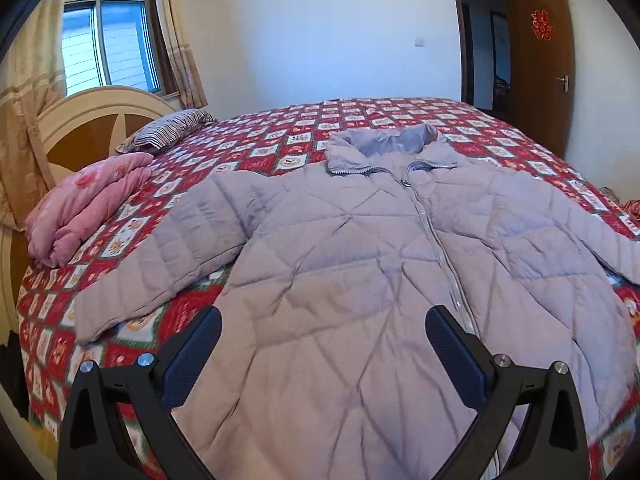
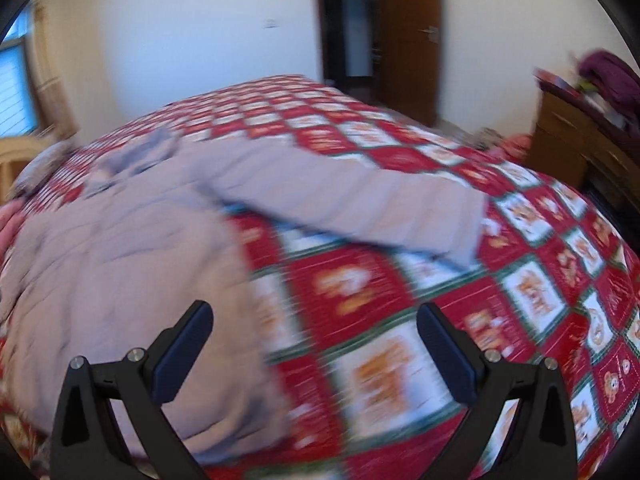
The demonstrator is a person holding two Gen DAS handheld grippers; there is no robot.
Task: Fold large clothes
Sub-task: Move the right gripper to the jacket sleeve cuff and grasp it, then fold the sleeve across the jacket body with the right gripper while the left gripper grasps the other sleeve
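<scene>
Lilac quilted puffer jacket (image 1: 360, 240) lies flat, zipped, sleeves out, on the red patchwork bedspread (image 1: 280, 136); the left gripper (image 1: 323, 330) hovers spread above its hem, holding nothing. Right view, blurred: the right gripper (image 2: 314, 326) gapes empty near the jacket's side edge, its sleeve (image 2: 360, 204) beyond. Folding seems unstarted; next, probably pinch a sleeve and fold it inward.

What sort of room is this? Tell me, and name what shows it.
Most likely a home bedroom. A large bed with a red patterned quilt fills the view, with a headboard and striped pillow at one end. A curtained window and wooden door complete it.
</scene>
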